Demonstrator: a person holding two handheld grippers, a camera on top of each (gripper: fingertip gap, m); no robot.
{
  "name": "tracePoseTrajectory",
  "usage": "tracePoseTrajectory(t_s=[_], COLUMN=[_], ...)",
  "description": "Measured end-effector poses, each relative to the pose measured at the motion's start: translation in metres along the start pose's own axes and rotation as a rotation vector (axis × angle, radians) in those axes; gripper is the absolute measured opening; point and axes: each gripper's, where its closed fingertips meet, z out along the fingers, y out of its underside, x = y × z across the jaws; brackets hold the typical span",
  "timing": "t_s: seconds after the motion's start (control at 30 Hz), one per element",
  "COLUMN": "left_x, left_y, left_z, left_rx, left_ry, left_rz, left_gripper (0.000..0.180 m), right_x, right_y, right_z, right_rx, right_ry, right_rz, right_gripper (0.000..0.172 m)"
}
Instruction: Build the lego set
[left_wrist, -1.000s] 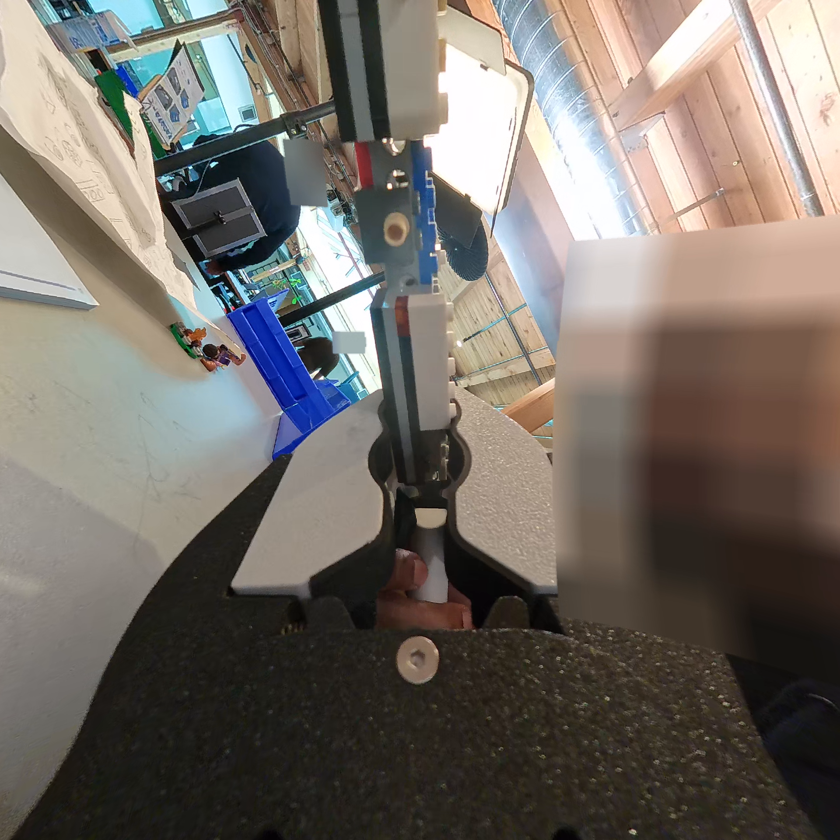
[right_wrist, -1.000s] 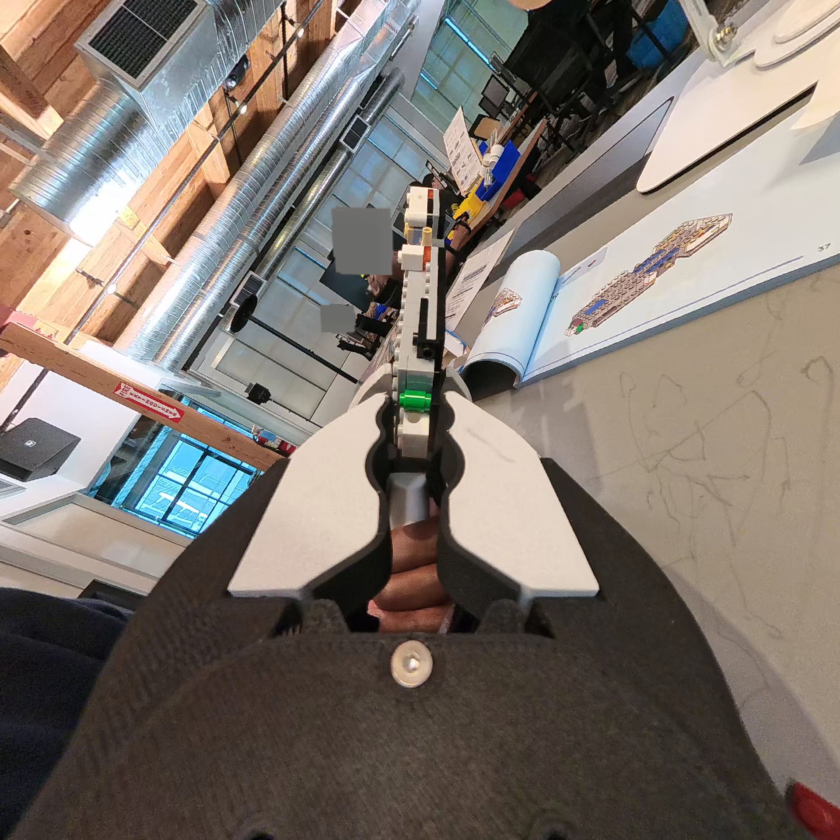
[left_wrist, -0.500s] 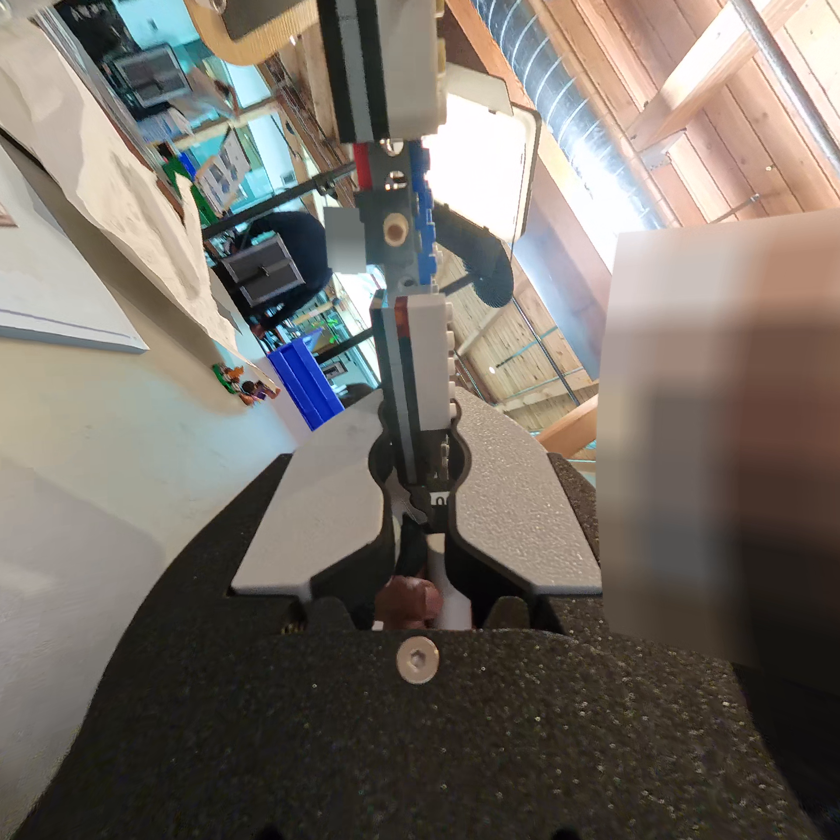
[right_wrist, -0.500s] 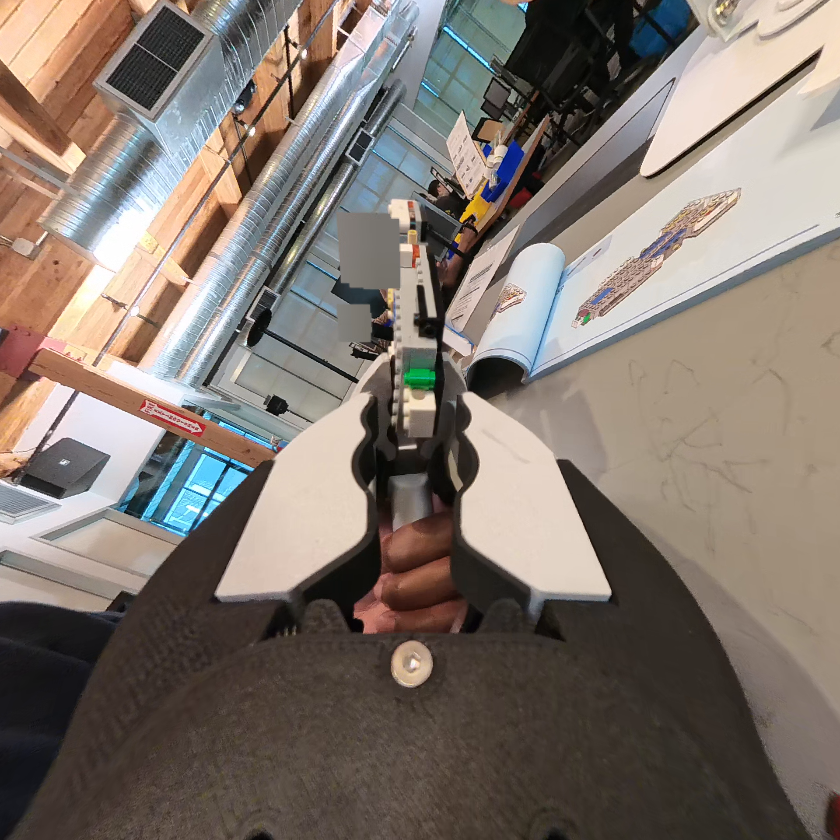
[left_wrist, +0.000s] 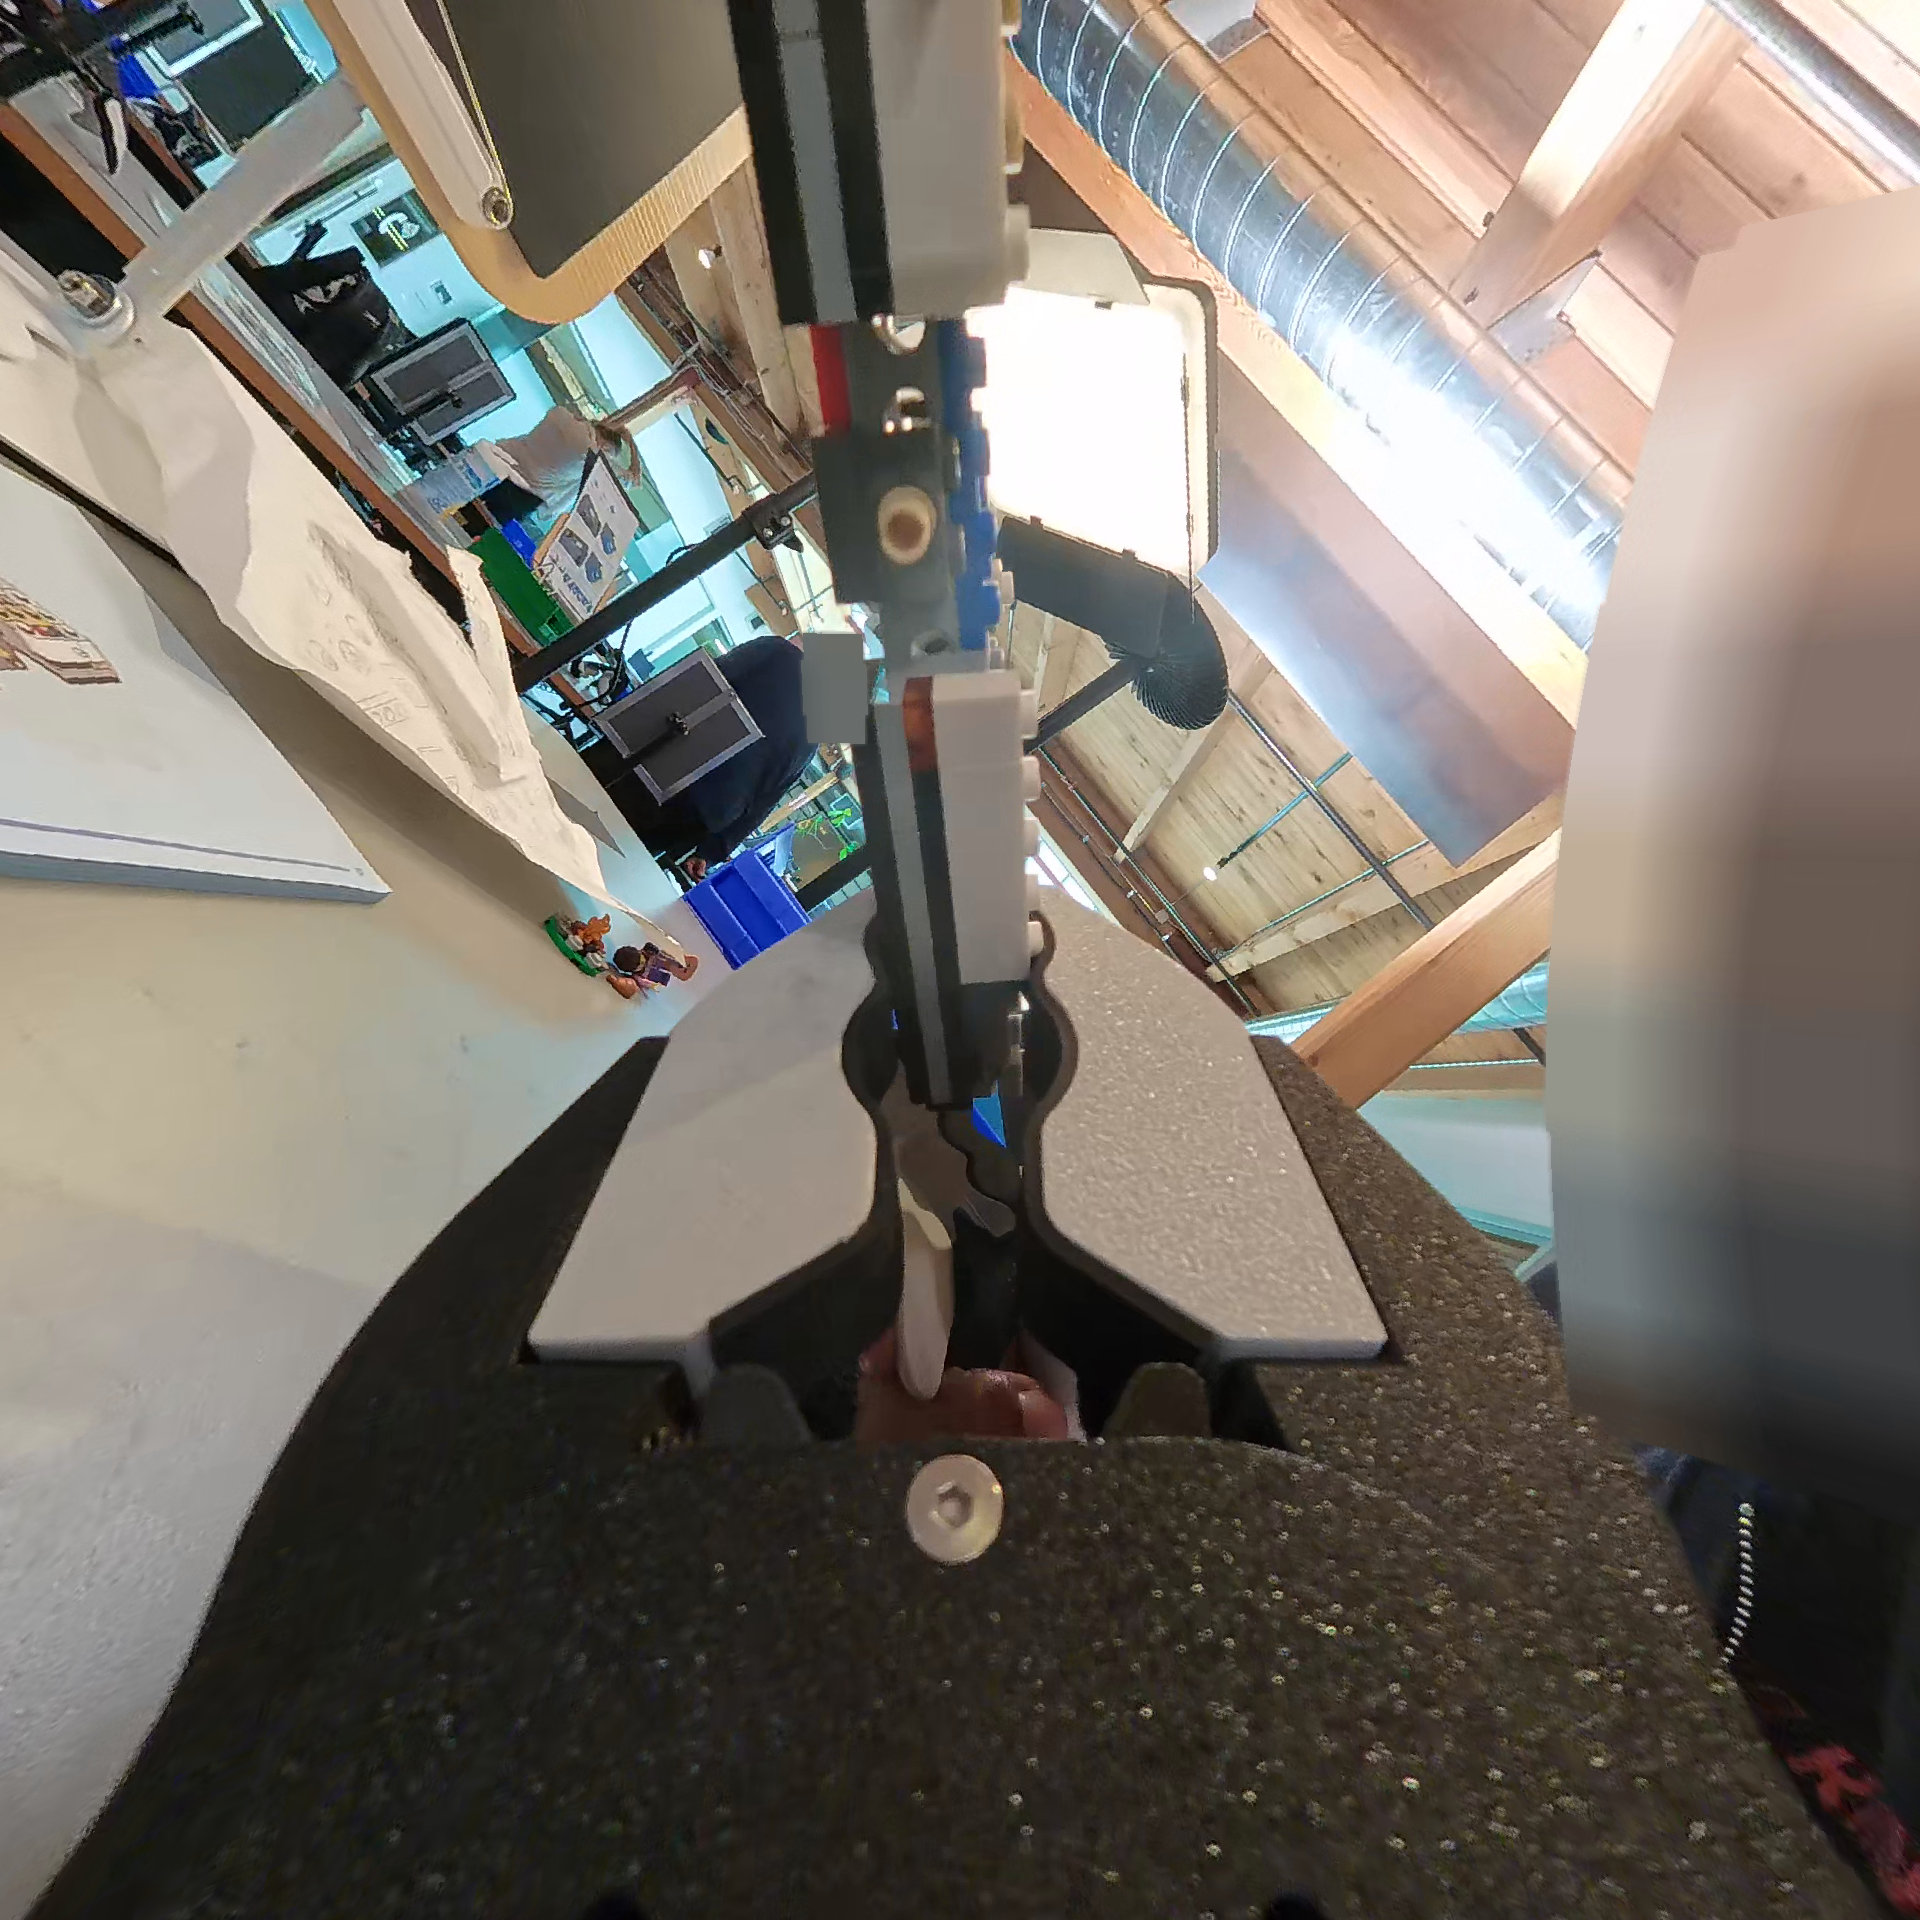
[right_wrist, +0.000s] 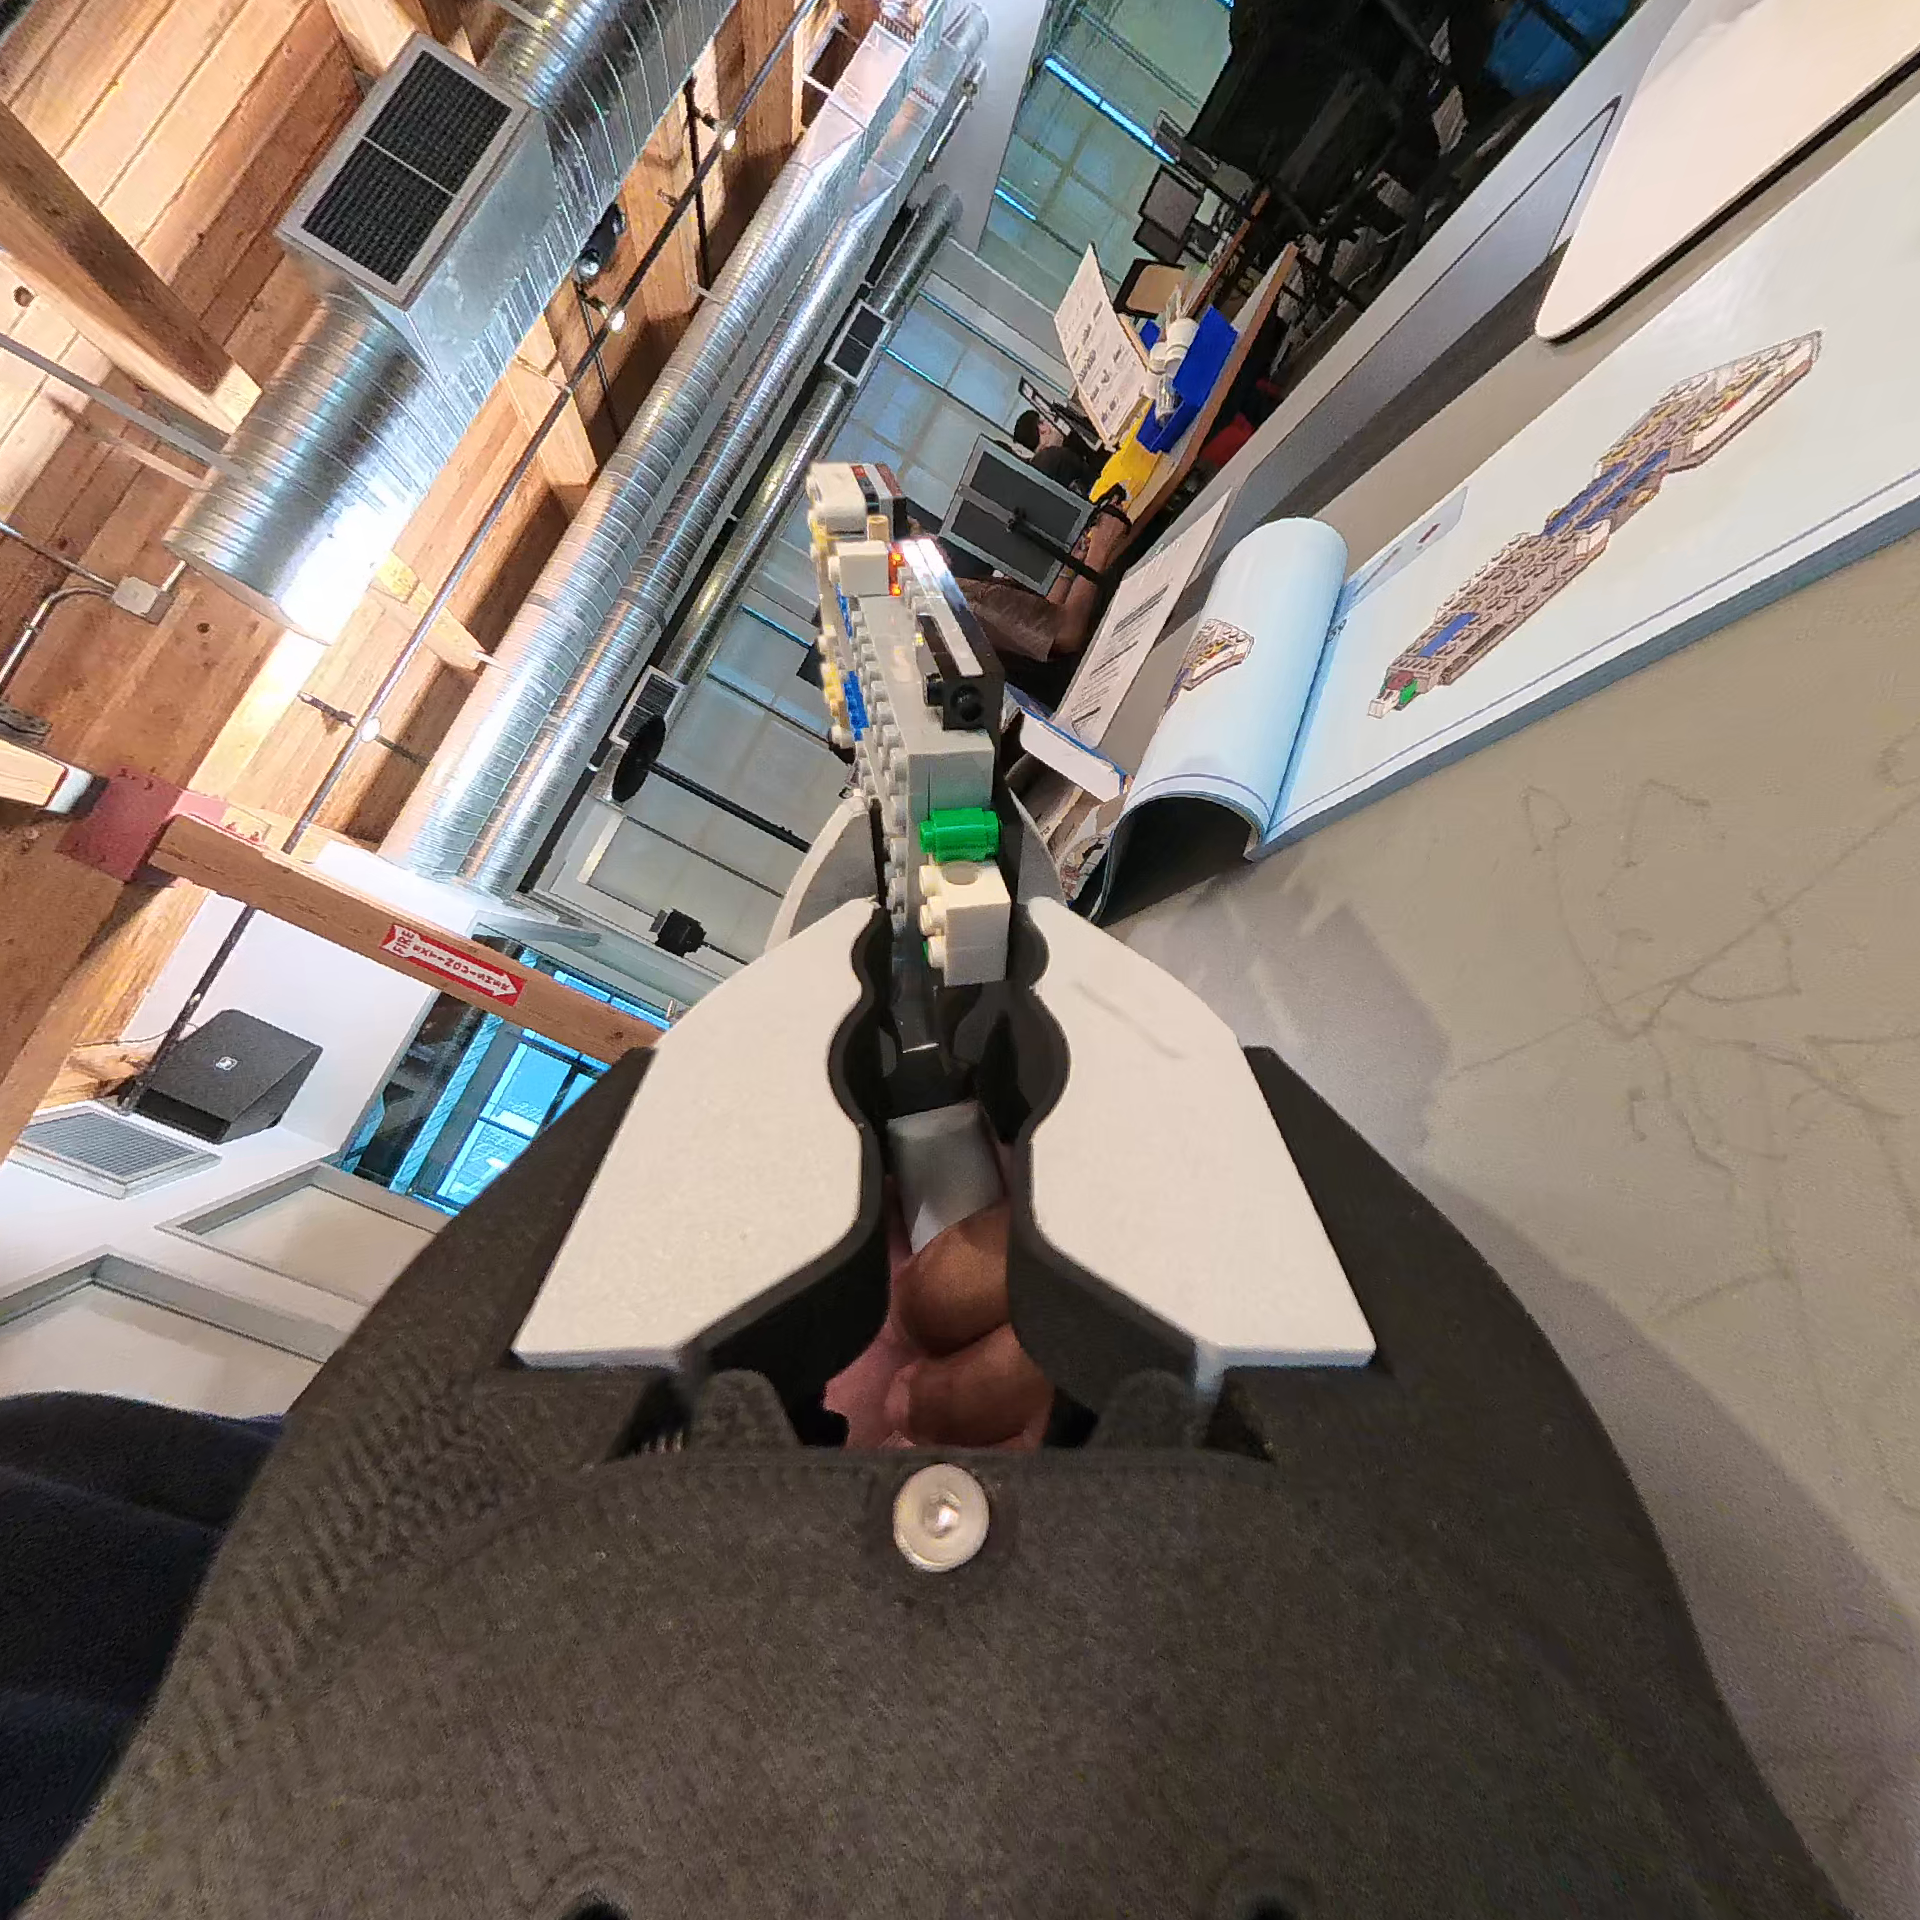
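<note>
In the left wrist view, the left tongs were seen pinching one end of a long brick model, as a second before. In the right wrist view, the right tongs, lately parted wider, were again closed on the brick model above the worktop.

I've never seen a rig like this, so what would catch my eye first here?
A long brick-built model in white, grey and black runs up the middle of the left wrist view, clamped in the left gripper. The right gripper clamps another brick model, with an open instruction booklet on the table to its right.
</note>
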Motion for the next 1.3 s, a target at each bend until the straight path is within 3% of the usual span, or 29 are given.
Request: tracePoseTrajectory(t_s=[0.63,0.73,0.87,1.1,1.3], left_x=[-0.002,-0.005,-0.015,-0.019,-0.001], left_y=[-0.004,-0.014,-0.022,-0.015,-0.004], left_z=[-0.001,-0.003,-0.005,-0.009,-0.02], left_rx=[0.003,0.021,-0.011,-0.173,-0.302], left_ry=[-0.005,-0.022,-0.094,-0.195,-0.204], left_rz=[-0.019,-0.104,-0.239,-0.325,-0.365], left_gripper=[0.02,0.02,0.02,0.02,0.02], right_x=[-0.001,0.001,-0.003,0.0,-0.009], right_y=[0.002,0.004,0.002,-0.014,-0.016], right_z=[0.005,0.006,0.003,-0.013,-0.027], right_rx=[-0.018,-0.066,-0.122,-0.289,-0.215], right_ry=[-0.005,0.032,0.074,0.251,0.219], right_rz=[-0.041,-0.148,-0.307,-0.969,-1.927], right_gripper=[0.022,0.045,0.055,0.06,0.058])
